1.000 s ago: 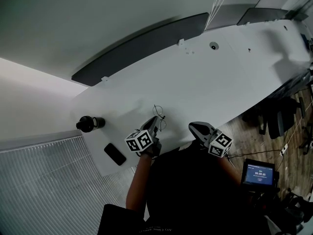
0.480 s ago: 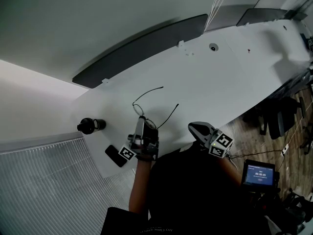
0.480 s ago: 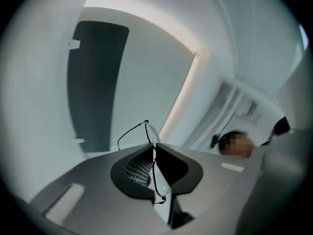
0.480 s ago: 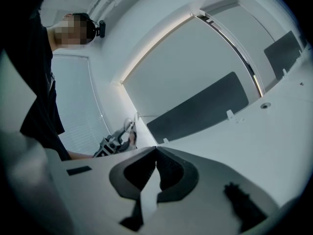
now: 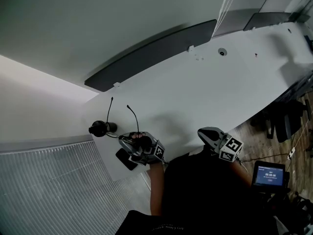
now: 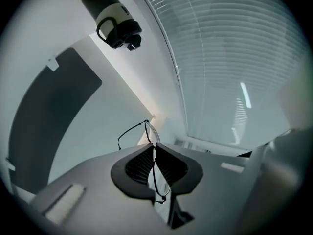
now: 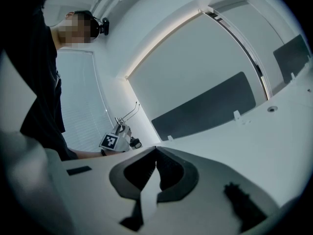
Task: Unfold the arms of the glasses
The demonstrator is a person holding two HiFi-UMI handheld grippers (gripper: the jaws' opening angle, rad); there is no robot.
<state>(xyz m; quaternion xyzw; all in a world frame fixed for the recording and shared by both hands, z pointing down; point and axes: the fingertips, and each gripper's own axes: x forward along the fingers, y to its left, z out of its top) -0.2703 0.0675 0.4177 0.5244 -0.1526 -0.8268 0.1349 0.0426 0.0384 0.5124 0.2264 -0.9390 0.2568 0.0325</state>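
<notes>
The thin black wire glasses (image 5: 136,121) are lifted off the white table (image 5: 205,92), with both arms unfolded and pointing up and away. My left gripper (image 5: 128,141) is shut on the front frame. In the left gripper view the pads (image 6: 142,163) pinch a lens rim, and the other rim (image 6: 146,129) pokes out past my left gripper (image 6: 155,148). My right gripper (image 5: 201,131) hovers at the table's near edge, shut and holding nothing. In the right gripper view my right gripper (image 7: 156,153) has its jaws together, and the left gripper's marker cube (image 7: 110,141) shows beyond with the glasses' arms (image 7: 131,112) above it.
A black bottle (image 5: 100,128) lies on the table's left end, close to the glasses, and shows again as a bottle (image 6: 112,18). A dark phone (image 5: 124,159) lies under the left gripper. White blinds (image 5: 49,190) fill the left; a small screen (image 5: 268,174) and chairs (image 5: 283,121) stand on the right.
My left gripper lifted the glasses off the table, swung left toward the bottle and tipped upward. The arms went from folded to spread. My right gripper has hardly moved.
</notes>
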